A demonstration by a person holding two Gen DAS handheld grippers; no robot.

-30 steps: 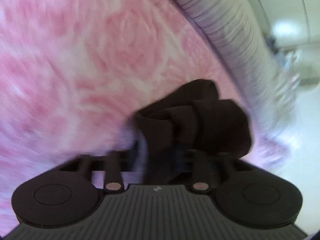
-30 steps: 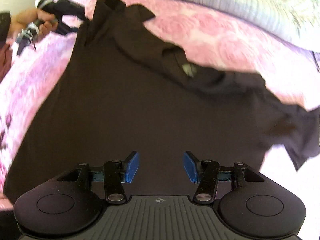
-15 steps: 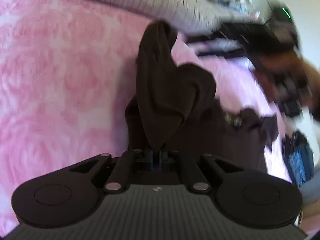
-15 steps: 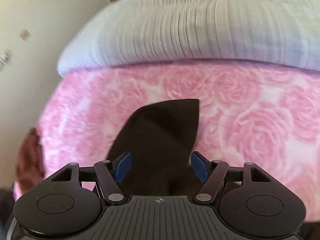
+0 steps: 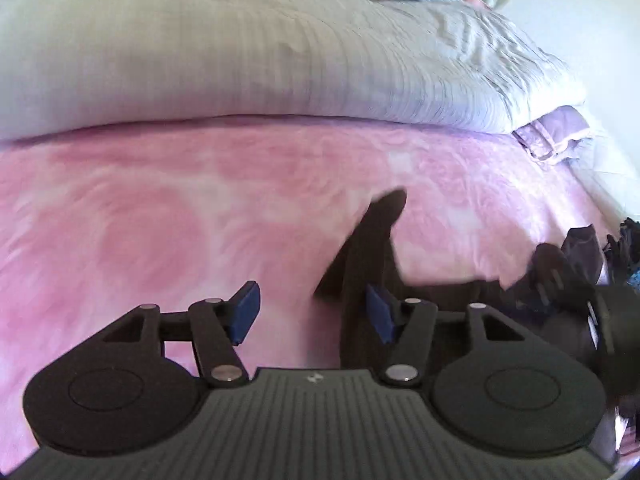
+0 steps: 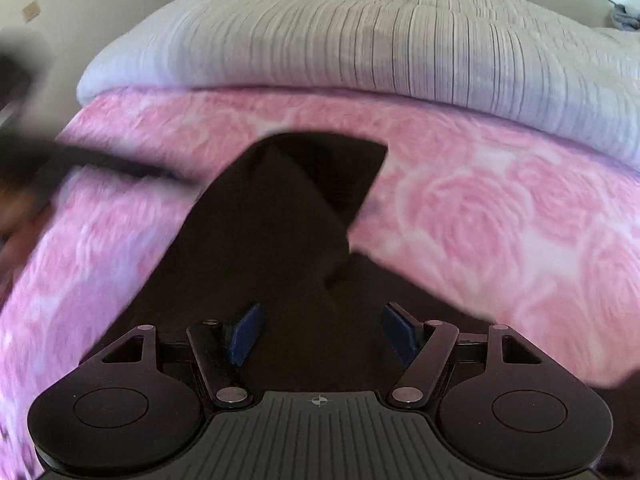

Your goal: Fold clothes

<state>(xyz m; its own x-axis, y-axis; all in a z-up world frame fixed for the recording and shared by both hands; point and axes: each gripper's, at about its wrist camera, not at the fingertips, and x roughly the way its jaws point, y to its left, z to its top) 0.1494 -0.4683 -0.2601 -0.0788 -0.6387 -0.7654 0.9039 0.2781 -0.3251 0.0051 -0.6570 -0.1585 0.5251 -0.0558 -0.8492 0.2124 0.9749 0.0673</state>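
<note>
A dark brown shirt (image 6: 280,220) lies on the pink rose blanket (image 6: 500,220), with a folded, pointed corner toward the duvet. My right gripper (image 6: 323,336) hovers over it, open, with the cloth below the blue pads and nothing pinched. My left gripper (image 5: 312,312) has its jaws opening over bare blanket. A narrow strip of the shirt (image 5: 372,240) runs past its right pad (image 5: 380,312), loose and not pressed. The other tool shows as a dark blur at the right edge of the left wrist view and the left edge of the right wrist view.
A thick grey striped duvet (image 5: 280,60) is heaped along the far side of the pink blanket (image 5: 140,220). A lilac pillow corner (image 5: 556,136) lies at the far right. Cream wall (image 6: 100,8) stands behind the bed on the left.
My left gripper was shut on bunched dark cloth and has let it go, its jaws spreading as it rolled and lifted. The right gripper widened and came down over the shirt's folded corner.
</note>
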